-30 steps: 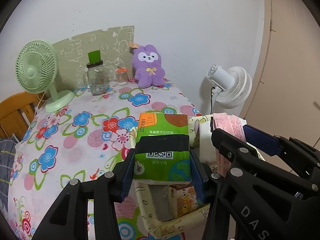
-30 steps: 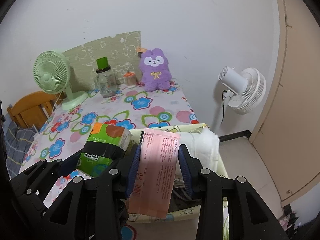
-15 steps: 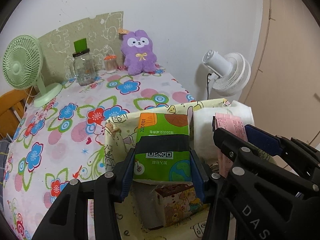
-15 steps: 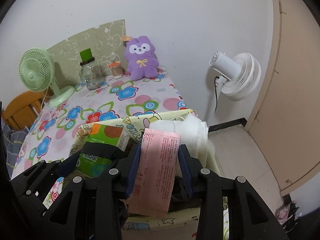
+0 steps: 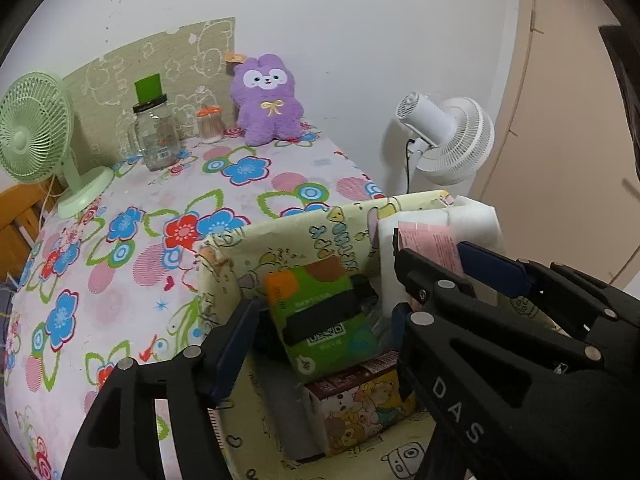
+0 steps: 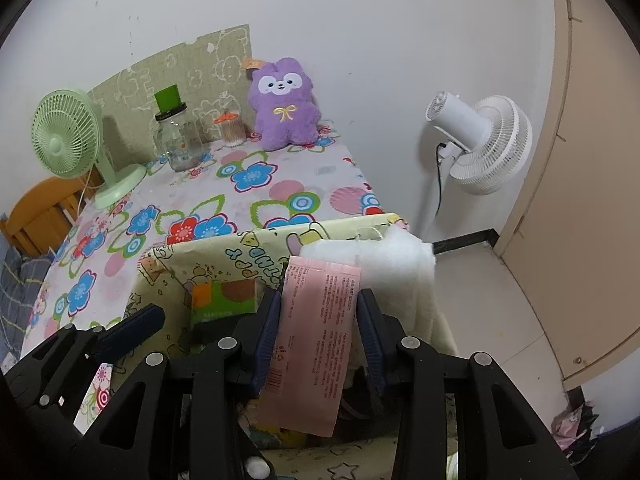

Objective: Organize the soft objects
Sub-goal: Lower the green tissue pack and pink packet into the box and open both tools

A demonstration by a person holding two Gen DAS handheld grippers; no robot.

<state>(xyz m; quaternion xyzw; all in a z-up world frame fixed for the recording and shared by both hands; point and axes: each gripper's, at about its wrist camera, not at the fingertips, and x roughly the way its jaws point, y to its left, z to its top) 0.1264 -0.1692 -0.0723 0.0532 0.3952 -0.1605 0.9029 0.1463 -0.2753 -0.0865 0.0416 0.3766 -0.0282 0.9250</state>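
Left wrist view: the left tool (image 5: 320,328) stands spread wide, its fingers apart from the green tissue pack (image 5: 324,320), which lies tilted between them inside the yellow fabric bin (image 5: 288,236), resting on a cartoon-printed box (image 5: 360,412) beside a white roll (image 5: 440,224). Right wrist view: the right tool (image 6: 318,336) is clamped on the pink packet (image 6: 316,344), held upright over the bin's near edge, just in front of the white roll and right of the green pack; the bin sits at the corner of the flowered tabletop (image 6: 240,184).
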